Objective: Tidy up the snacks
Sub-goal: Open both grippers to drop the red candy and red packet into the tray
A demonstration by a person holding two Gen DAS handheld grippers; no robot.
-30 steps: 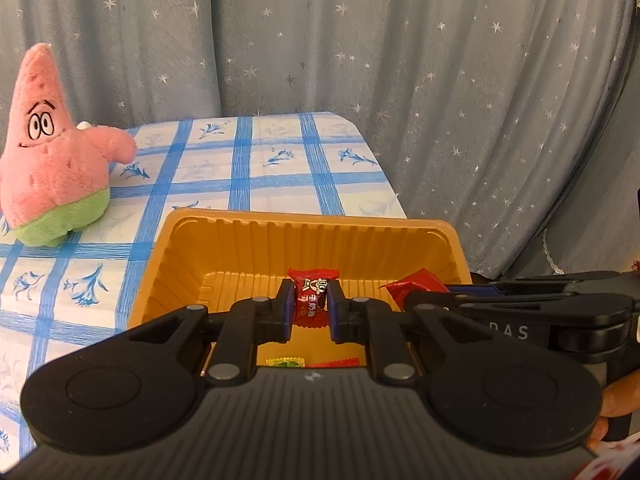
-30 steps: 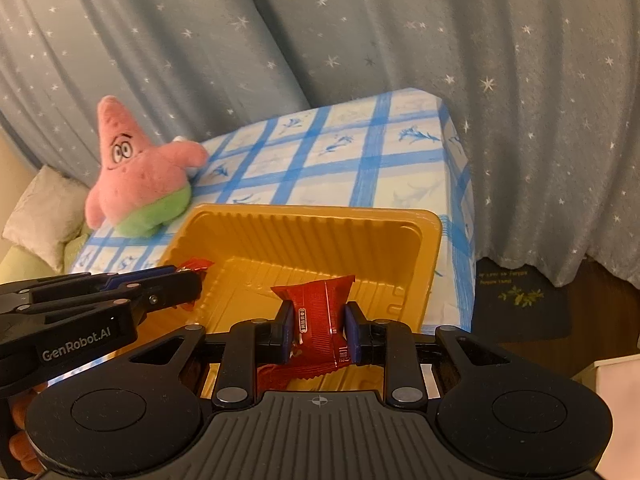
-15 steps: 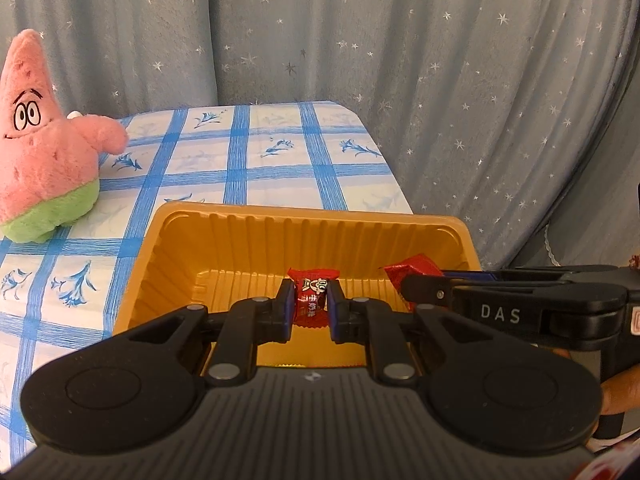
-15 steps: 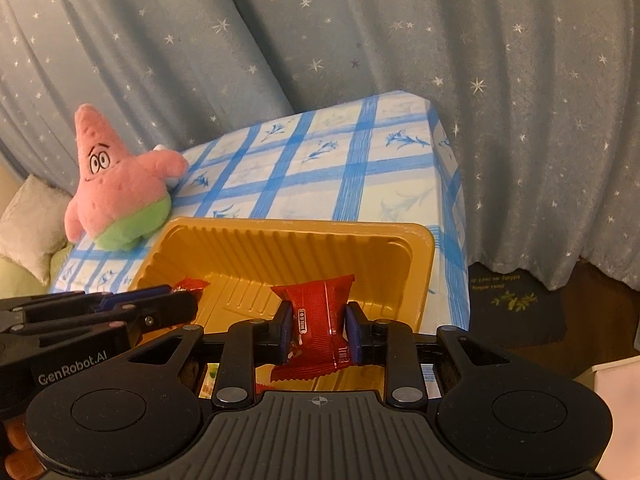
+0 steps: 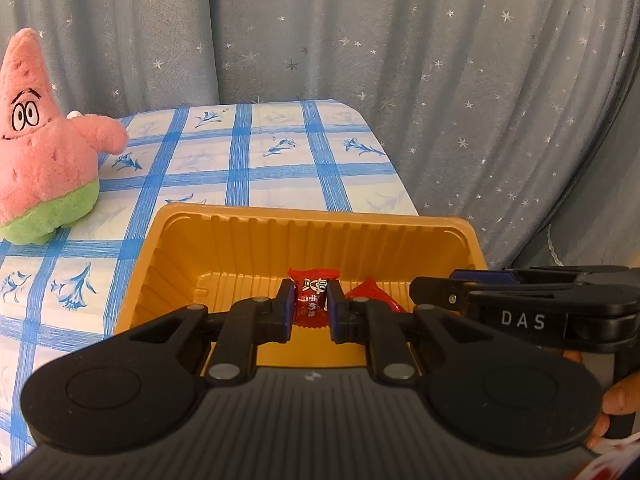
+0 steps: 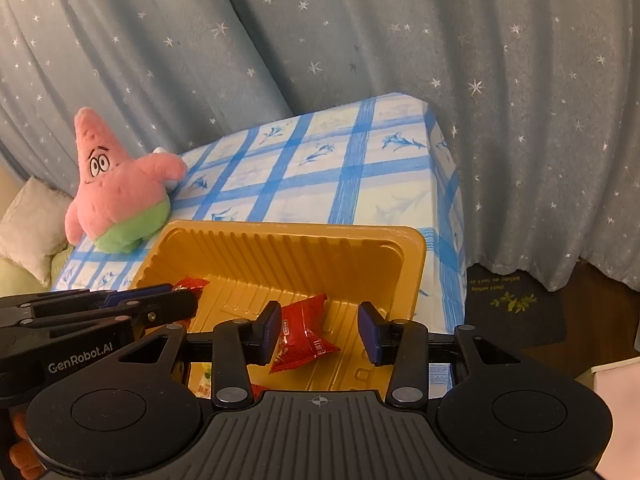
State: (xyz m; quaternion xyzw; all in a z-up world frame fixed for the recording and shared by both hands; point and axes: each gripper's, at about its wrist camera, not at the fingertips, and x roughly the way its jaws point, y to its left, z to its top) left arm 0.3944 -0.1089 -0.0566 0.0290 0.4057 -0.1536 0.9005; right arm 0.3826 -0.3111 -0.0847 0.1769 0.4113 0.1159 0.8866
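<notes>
On the blue checked cloth (image 5: pixel 240 152), at about nine o'clock in the left view, sits a pink star toy (image 5: pixel 44 140), and it is no part of the job. Next comes the yellow tray (image 5: pixel 160 248), at six o'clock, and both claws hang over it. The left claw (image 5: pixel 309 304) is squeezed shut on a small red candy (image 5: pixel 311 300), held by its middle with the twisted ends sticking out. That candy looks very light and crinkly, so I think a soft pinch on the fat middle is best, since the thin ends would slip. At about three o'clock in that view the right claw pokes in from the side. In its own view the right claw (image 6: pixel 318 326) is opening, and its jaws stand apart. A red pack (image 6: pixel 302 336) is between them. It leans by the left pad and is clear of the right one, so it looks let go over the tray floor. This pack looks light, puffy and slippery, and I think it would bend if pinched hard. More snacks peek out at seven o'clock, low in the tray.
</notes>
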